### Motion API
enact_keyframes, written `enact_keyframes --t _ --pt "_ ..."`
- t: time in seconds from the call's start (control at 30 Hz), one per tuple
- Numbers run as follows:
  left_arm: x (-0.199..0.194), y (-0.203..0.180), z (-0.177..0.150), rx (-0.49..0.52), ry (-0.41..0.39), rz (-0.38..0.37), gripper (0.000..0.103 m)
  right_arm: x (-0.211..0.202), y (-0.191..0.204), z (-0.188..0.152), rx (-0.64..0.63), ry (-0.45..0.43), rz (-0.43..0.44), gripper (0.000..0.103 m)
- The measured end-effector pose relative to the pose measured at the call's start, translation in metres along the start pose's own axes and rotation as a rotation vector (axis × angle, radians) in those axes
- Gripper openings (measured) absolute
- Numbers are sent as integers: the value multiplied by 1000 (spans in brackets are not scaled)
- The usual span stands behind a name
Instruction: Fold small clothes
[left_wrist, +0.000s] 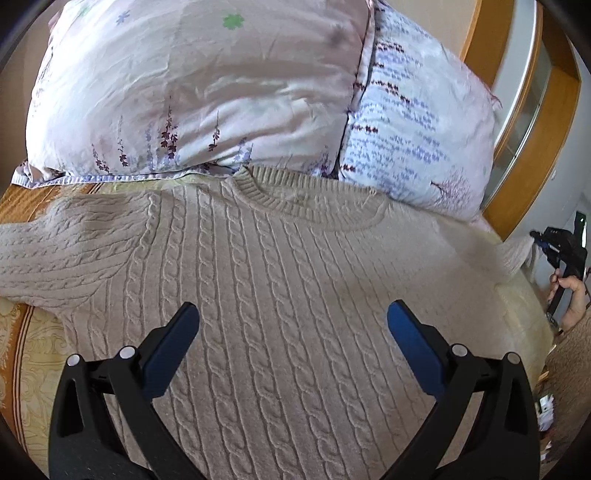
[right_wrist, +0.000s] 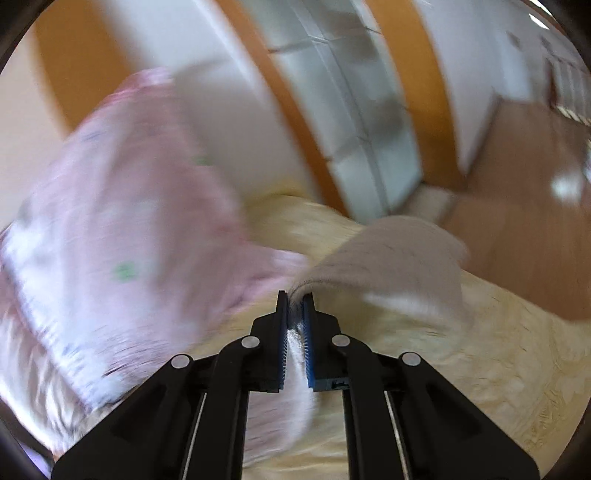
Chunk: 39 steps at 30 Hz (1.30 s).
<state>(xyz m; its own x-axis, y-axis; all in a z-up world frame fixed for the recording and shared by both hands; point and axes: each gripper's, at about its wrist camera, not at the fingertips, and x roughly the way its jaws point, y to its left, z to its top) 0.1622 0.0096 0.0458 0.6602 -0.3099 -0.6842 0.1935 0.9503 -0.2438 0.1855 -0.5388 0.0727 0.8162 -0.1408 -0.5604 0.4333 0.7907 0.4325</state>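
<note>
Across the bed (left_wrist: 33, 354), filling mid-frame below the pillows (left_wrist: 192, 92), the sweater (left_wrist: 280, 280) lies flat for folding, left claw (left_wrist: 291, 310) apart above it, right claw (right_wrist: 295, 301) clamped on its sleeve (right_wrist: 384, 254), likely to fold inward.

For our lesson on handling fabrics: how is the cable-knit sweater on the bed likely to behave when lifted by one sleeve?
Probably floppy: the sleeve pinched in the right tool already droops. The sweater looks thick, so likely heavy for cloth and apt to drag. Its textured knit should resist slipping.
</note>
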Motion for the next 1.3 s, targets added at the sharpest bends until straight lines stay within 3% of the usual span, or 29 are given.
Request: enact_keyframes --t 0.13,0.27,0.4,0.53,0.6,0.67,0.73,0.83,0.9,0.97,1.0,1.07,1.17,1.23,1.3 --pt "-3 2 2 -11 -7 -9 101 -19 88 -31 -156 43 237 8" --pt "-2 5 2 -30 -8 -21 101 -9 159 -96 -281 223 405 8" --pt "-1 9 0 -56 9 -43 101 27 194 -178 -388 446 383 8" --pt "-5 16 -2 -75 7 -55 101 34 184 -190 -316 504 371 9" --pt "-6 20 -2 -85 5 -54 101 31 180 -182 -273 507 388 18" --pt "-4 23 -2 -100 9 -62 101 30 175 -172 -195 508 412 54" --pt "-2 26 -2 -122 18 -83 101 31 166 -161 -126 491 413 60" --pt "0 31 -2 -153 31 -110 101 47 159 -149 -55 475 356 59" --pt "1 36 -1 -182 39 -124 101 57 158 -145 -27 474 306 52" --pt "0 41 -1 -213 38 -147 101 64 170 -144 -82 448 230 16" --pt "-1 45 0 -239 36 -167 101 62 178 -144 -118 422 219 10" --pt "-3 52 2 -282 31 -198 100 49 205 -147 -200 366 260 9" --pt "-2 58 6 -330 26 -236 97 30 253 -172 -346 364 384 9" --pt "2 60 9 -362 32 -280 91 26 280 -204 -461 443 450 10" --pt "10 57 11 -388 58 -315 89 27 286 -222 -483 532 487 18"
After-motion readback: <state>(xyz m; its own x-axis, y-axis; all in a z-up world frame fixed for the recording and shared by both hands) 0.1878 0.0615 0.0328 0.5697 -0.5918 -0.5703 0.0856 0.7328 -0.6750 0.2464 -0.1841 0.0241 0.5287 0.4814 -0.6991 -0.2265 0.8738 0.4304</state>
